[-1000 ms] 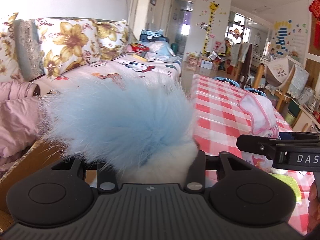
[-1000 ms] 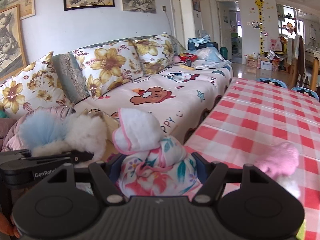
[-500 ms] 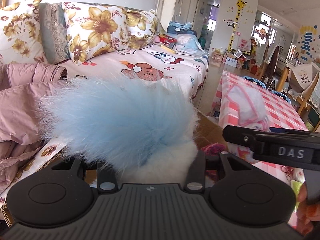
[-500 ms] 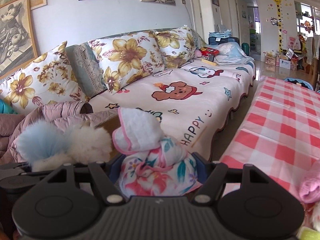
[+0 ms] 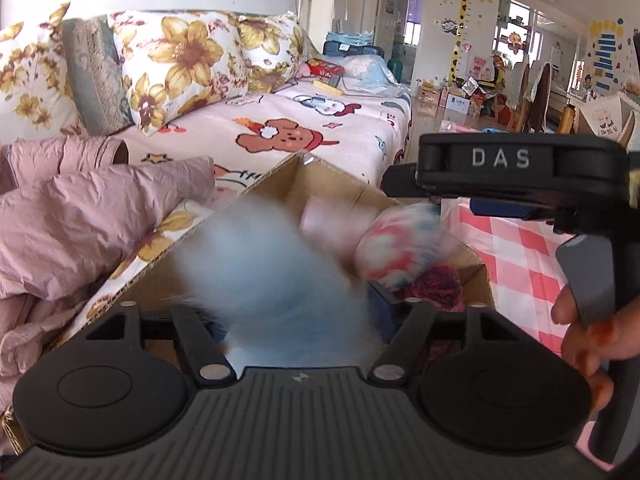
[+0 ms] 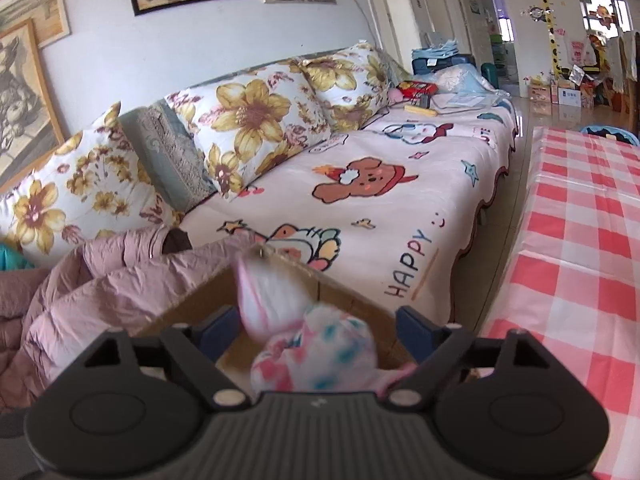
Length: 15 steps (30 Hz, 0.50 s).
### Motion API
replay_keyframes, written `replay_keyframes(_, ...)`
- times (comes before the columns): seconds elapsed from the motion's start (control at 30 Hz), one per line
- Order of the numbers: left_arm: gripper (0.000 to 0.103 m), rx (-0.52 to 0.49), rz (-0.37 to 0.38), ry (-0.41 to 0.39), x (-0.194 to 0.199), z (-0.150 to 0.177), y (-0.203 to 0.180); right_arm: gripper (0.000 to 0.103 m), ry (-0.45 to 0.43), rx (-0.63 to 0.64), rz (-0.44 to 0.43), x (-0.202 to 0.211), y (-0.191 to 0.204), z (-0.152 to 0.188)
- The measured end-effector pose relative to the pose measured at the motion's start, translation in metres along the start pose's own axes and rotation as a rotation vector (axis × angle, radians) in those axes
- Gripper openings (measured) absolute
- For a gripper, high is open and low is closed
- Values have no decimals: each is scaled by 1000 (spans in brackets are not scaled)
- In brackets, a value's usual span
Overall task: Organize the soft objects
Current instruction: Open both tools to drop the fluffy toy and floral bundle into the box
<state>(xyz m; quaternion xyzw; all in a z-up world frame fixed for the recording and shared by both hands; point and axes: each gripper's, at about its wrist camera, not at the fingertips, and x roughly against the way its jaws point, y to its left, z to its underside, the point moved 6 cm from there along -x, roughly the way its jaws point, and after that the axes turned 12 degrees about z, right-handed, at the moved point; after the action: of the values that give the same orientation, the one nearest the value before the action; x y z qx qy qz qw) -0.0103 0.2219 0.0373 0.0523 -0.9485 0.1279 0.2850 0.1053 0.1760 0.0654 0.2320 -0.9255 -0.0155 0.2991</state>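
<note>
A cardboard box (image 5: pixel 320 176) stands open between the sofa and the table; its far rim also shows in the right wrist view (image 6: pixel 344 288). My left gripper (image 5: pixel 296 312) is open over the box, and the blue and white fluffy toy (image 5: pixel 272 280) is blurred, dropping between its spread fingers. My right gripper (image 6: pixel 316 324) is open too; the floral cloth bundle with pink-trimmed white cloth (image 6: pixel 316 344) is blurred, falling from it into the box. The bundle also shows in the left wrist view (image 5: pixel 400 244). A dark red knitted item (image 5: pixel 436 284) lies inside the box.
A pink padded jacket (image 5: pixel 80 220) lies on the sofa left of the box. The sofa has a cartoon cover (image 6: pixel 360 184) and floral pillows (image 6: pixel 248 120). A table with a red checked cloth (image 6: pixel 580 240) stands to the right. The right tool's body (image 5: pixel 520 168) hangs beside the box.
Both grippers moved from the table over to the cardboard box and tilted down. Both opened; the fluffy toy and the cloth bundle have left the fingers and are falling into the box.
</note>
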Motion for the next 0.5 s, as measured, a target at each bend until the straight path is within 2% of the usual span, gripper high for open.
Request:
replay_keyframes(0.2, 88, -37, -6, -28, 9, -2, -5, 89, -41, 0, 63, 27, -21, -3)
replay_keyframes(0.5, 94, -64, 20, -54, 17, -5, -18, 89, -66, 67, 196, 75, -65, 19)
